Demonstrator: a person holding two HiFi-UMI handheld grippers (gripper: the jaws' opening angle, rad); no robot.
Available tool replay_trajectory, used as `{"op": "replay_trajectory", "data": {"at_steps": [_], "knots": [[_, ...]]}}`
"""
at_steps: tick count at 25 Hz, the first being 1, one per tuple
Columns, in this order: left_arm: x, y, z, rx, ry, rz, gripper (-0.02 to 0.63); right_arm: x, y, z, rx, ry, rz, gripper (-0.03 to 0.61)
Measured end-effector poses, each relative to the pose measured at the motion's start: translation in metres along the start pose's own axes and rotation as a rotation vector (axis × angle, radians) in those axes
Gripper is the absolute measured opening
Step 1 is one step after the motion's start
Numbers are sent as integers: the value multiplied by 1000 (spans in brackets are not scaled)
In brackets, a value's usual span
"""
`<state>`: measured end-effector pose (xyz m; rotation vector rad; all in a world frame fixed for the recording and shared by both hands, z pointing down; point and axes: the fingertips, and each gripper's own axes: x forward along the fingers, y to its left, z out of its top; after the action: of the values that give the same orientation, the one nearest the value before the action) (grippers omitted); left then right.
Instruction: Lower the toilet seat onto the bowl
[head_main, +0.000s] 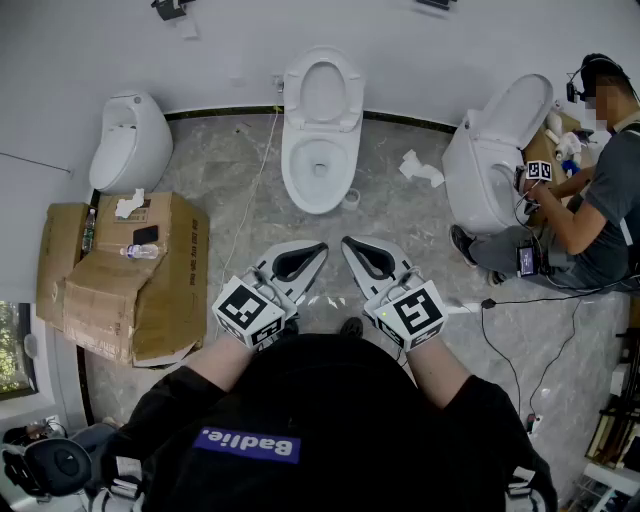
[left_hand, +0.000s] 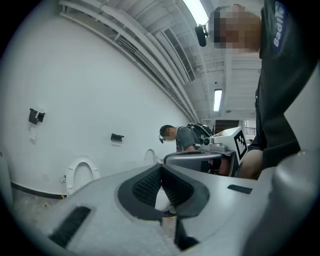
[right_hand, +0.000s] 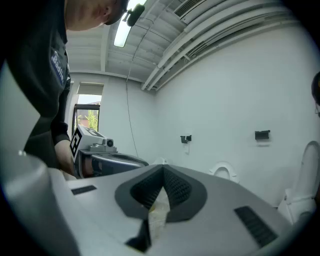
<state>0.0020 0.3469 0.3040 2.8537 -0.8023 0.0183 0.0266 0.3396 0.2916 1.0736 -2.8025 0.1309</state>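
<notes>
Nearly level, side by side: left tool (head_main: 318, 248), right tool (head_main: 350, 244), closed.

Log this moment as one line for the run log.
toilet seat: raised, not on bowl | left gripper: shut, empty | right gripper: shut, empty | contact with seat: none

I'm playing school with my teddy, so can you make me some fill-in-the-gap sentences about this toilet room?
1. The middle toilet has its seat flipped ____.
2. The jaws of the left gripper and the right gripper are both ____.
3. The bottle lies on top of a cardboard ____.
Missing words: up; shut; box.
</notes>
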Motion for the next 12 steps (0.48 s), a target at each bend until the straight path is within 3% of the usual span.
{"op": "replay_trajectory", "data": {"at_steps": [12], "knots": [[-1, -2, 3, 2, 0, 4, 17, -2, 3, 0, -1, 3, 14, 26]]}}
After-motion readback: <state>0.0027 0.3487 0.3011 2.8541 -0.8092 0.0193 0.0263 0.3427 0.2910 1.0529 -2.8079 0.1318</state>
